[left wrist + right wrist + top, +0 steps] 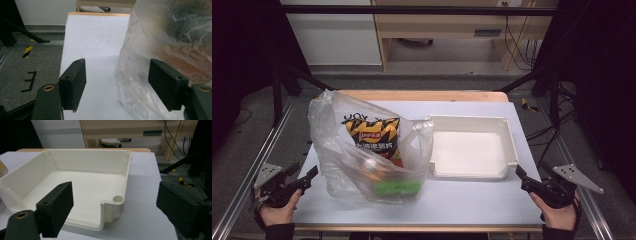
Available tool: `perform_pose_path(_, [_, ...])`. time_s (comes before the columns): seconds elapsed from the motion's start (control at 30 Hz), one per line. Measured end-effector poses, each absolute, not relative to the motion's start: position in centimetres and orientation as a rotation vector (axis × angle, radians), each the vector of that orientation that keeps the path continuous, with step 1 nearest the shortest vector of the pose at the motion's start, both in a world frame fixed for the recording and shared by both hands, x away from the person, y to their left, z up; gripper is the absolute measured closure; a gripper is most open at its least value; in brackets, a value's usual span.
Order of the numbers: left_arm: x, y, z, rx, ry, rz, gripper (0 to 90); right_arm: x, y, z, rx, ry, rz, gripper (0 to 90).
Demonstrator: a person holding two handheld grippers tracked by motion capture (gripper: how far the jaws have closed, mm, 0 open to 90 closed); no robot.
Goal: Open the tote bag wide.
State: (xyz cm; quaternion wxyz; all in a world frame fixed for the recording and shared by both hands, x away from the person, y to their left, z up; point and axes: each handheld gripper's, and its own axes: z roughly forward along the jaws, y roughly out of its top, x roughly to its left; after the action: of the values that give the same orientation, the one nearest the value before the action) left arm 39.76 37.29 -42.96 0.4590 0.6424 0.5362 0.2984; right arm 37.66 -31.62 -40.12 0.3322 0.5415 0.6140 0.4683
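Both grippers wait at the table's near corners

Nearest to us in the high view are the two hands at the bottom edge, each with its tool: our left gripper (312,175) sits at the near left corner of the table (472,205), our right gripper (521,176) at the near right corner. Both are released – jaws spread, nothing between the pads. Our clear plastic bag (362,150) stands on the left half of the table, with a snack packet (372,137) and a green item (397,188) inside it; in the left gripper view its crinkled wall reaches in between the open jaws, but the pads do not press on it. An empty white tray (469,150) lies just beside the bag, to its right

We judge that the work is at its start, probably emptying the bag into the tray. Next we would close the left gripper on the film to steady it – lightly, as the film is thin and slack – while the right gripper reaches for the mouth of the bag
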Motion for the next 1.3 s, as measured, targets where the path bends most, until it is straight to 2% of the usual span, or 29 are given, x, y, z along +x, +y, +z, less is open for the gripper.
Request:
perform_pose_path(0.43, [39.2, 36.3, -40.6, 1.571, 1.256, 0.707, 30.7, 37.9, -27.0, -38.7, 1.330, 1.680, 1.411, 28.1])
perform_pose_path(1.3, [37.2, 33.4, -34.8, 1.563, 1.107, 0.727, 32.5, 39.1, -18.8, -37.2, 1.161, 1.872, 1.541, 38.7])
